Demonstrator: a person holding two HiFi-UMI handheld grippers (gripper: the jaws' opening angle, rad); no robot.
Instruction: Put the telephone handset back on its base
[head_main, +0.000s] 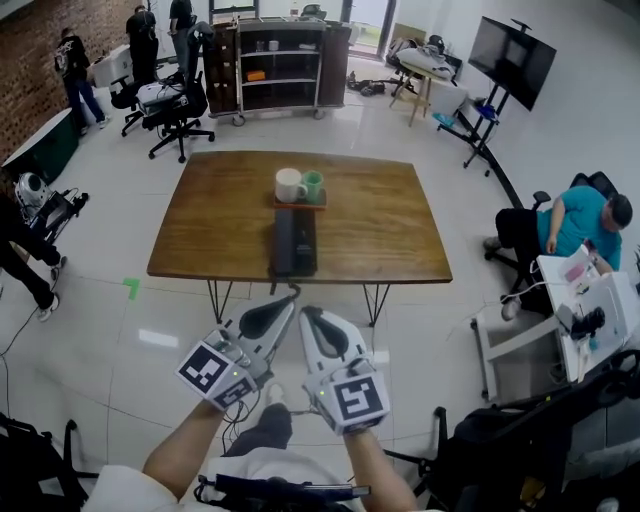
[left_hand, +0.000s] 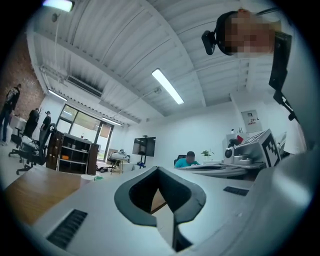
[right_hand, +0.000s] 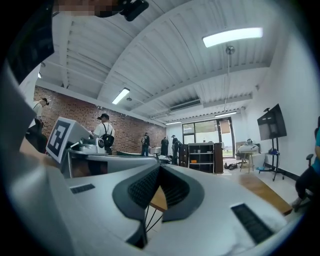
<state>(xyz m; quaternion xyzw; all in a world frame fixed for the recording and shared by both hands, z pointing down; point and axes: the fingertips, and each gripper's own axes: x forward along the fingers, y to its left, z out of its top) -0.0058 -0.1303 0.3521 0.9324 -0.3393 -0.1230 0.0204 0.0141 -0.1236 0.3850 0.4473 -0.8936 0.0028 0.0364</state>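
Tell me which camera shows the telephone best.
The head view: the telephone lies in full sight on the wooden table, by its near edge. Both gripper views show only bits of table past their jaws, no telephone.

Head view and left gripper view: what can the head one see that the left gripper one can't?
Only the head view shows the black telephone and the person's forearms. Only the left gripper view shows the ceiling with its long lamp. Both show the wooden table, the dark shelf unit, the black screen on its stand and the seated person in a teal shirt.
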